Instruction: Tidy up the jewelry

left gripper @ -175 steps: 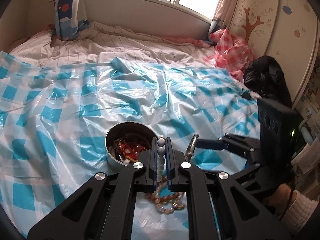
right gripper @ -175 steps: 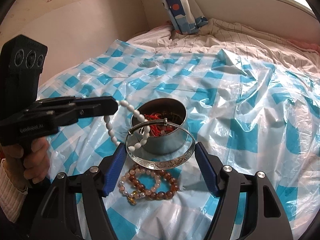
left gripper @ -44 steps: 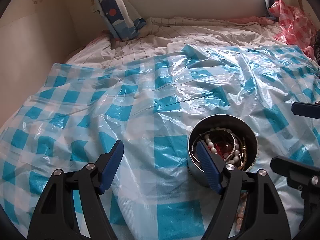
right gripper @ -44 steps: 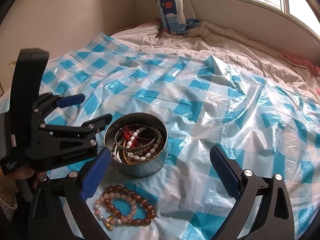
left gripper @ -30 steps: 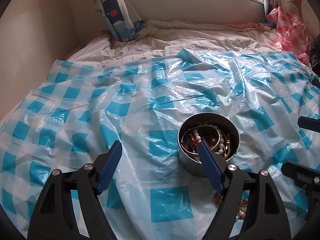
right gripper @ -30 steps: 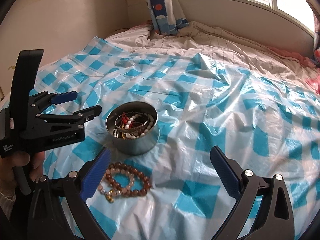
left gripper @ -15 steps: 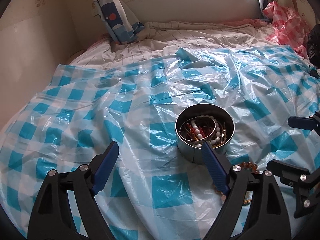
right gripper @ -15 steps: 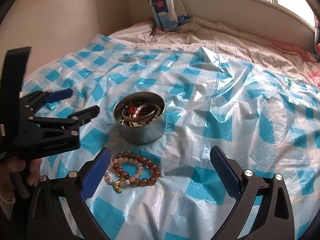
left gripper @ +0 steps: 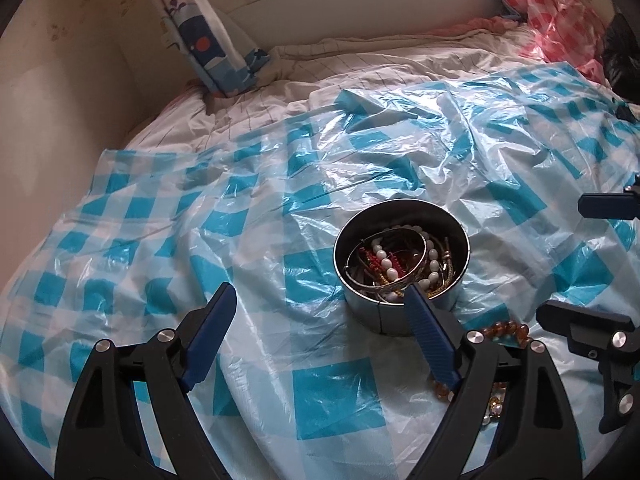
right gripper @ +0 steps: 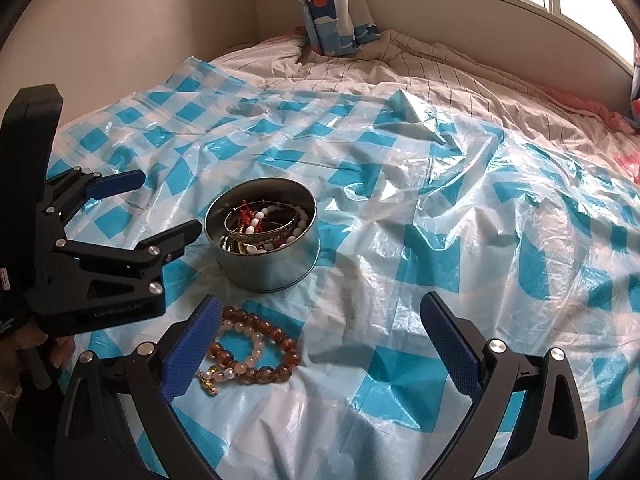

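A round metal tin [right gripper: 264,268] stands on the blue-checked plastic sheet [right gripper: 440,240] and holds a silver bangle [right gripper: 262,236], white beads [left gripper: 386,262], a red strand and gold chains. Amber and pink bead bracelets [right gripper: 256,344] lie on the sheet in front of the tin. In the left wrist view the bracelets [left gripper: 506,327] are half hidden behind a finger. My left gripper [left gripper: 320,296] [right gripper: 170,202] is open and empty just left of the tin. My right gripper [right gripper: 320,302] [left gripper: 560,258] is open and empty, its left finger beside the bracelets.
The sheet covers a bed with a striped quilt [right gripper: 400,64] at the back. A wall [right gripper: 140,32] runs along the left, and a curtain [left gripper: 208,44] hangs in the corner. A pink checked bag [left gripper: 556,16] and a black bag [left gripper: 622,56] lie at the far right.
The white beads and the silver bangle, once held in the grippers, now lie in the tin. Over the last second both views drew back slightly from the tin, and the left jaws widened a little.
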Motion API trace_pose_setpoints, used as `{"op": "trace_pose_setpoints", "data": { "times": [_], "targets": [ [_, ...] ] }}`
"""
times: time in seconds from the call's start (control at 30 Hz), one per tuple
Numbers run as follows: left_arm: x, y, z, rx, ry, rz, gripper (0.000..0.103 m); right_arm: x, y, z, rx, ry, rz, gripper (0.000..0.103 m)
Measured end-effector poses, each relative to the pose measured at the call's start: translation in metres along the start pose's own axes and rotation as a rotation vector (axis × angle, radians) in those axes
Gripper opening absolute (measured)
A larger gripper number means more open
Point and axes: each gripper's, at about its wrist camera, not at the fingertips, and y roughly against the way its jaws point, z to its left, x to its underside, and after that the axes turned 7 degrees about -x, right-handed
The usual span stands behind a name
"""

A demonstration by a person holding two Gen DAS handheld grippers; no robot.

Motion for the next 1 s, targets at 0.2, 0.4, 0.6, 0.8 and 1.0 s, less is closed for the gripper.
{"op": "trace_pose_setpoints", "data": {
  "times": [0.2,0.4,0.6,0.8,1.0],
  "targets": [
    [-0.001,0.000,-0.005,-0.002,-0.023,-0.012,0.082,-0.001,-0.001,0.002,-0.002,0.020,0.005,0.095],
    [0.000,0.000,-0.006,0.009,-0.030,-0.007,0.082,-0.001,-0.001,0.002,-0.003,0.020,0.008,0.095],
    [0.003,-0.005,-0.005,0.110,-0.018,0.038,0.083,0.001,-0.005,-0.001,0.005,0.017,0.032,0.095],
    [0.011,-0.011,-0.001,0.177,-0.002,0.088,0.083,0.005,-0.005,-0.016,0.015,-0.010,0.071,0.095],
    [0.016,-0.009,-0.011,0.204,-0.044,0.096,0.083,0.008,-0.006,-0.020,-0.009,-0.027,0.088,0.095]
  ]
}}
